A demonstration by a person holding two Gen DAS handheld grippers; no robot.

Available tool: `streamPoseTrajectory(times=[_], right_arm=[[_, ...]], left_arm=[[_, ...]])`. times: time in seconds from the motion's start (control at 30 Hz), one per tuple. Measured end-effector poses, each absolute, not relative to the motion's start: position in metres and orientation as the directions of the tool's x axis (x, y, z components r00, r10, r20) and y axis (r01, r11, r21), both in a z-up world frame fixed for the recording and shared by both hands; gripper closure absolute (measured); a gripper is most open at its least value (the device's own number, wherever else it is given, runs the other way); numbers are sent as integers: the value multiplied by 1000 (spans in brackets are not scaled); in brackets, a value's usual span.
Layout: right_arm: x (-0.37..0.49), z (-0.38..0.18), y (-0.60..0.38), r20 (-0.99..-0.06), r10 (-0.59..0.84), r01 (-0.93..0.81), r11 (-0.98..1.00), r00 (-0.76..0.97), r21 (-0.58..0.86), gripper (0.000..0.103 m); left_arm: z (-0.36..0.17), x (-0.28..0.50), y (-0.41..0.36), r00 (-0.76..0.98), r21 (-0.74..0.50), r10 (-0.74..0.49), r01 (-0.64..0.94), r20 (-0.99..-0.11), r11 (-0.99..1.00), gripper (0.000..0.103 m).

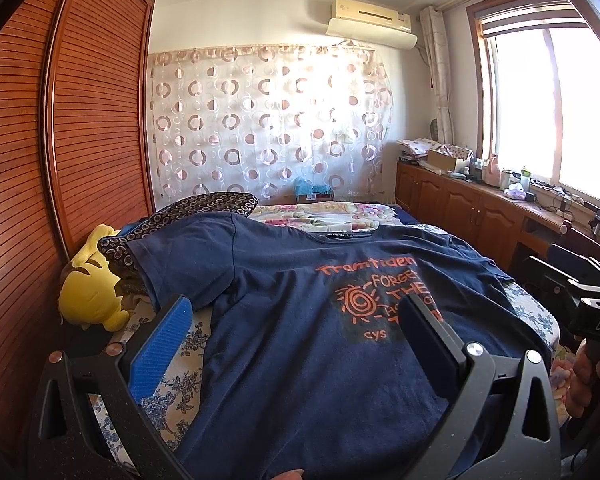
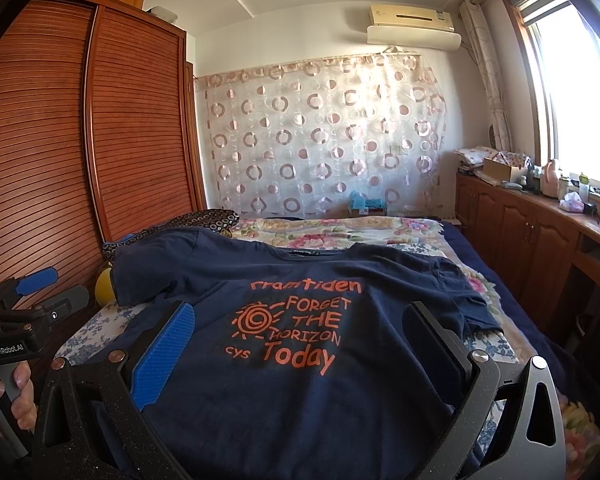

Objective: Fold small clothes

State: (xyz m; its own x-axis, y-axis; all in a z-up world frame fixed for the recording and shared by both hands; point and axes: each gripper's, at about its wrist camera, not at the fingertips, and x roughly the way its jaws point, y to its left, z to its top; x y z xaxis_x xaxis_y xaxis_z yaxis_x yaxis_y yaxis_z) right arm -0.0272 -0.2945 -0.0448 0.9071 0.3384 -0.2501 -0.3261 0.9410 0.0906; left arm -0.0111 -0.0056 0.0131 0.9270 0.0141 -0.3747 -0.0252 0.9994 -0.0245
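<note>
Both hand-held grippers, left (image 1: 296, 328) and right (image 2: 300, 336), gape empty above your navy T-shirt (image 2: 300, 380), lying unfolded across the bed's (image 2: 340, 232) near edge.

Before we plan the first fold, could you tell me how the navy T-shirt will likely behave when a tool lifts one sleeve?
The navy T-shirt looks like thin knit lying wrinkled over the floral bedding, so it will probably droop limply. It seems light. The far sleeve drapes over a pillow, so it may drag.

Black gripper (image 1: 296, 332) frame, blue ribbed pads (image 1: 160, 350), silver screws.
</note>
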Motion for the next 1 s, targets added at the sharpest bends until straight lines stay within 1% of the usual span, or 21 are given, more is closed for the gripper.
streamPoseTrajectory(times=[1.0], right_arm=[[-27,-46,-294,-250,340,-327,940,907,92,0]], left_arm=[[18,-15,1,928,-20,21,-31,-371,999,0]])
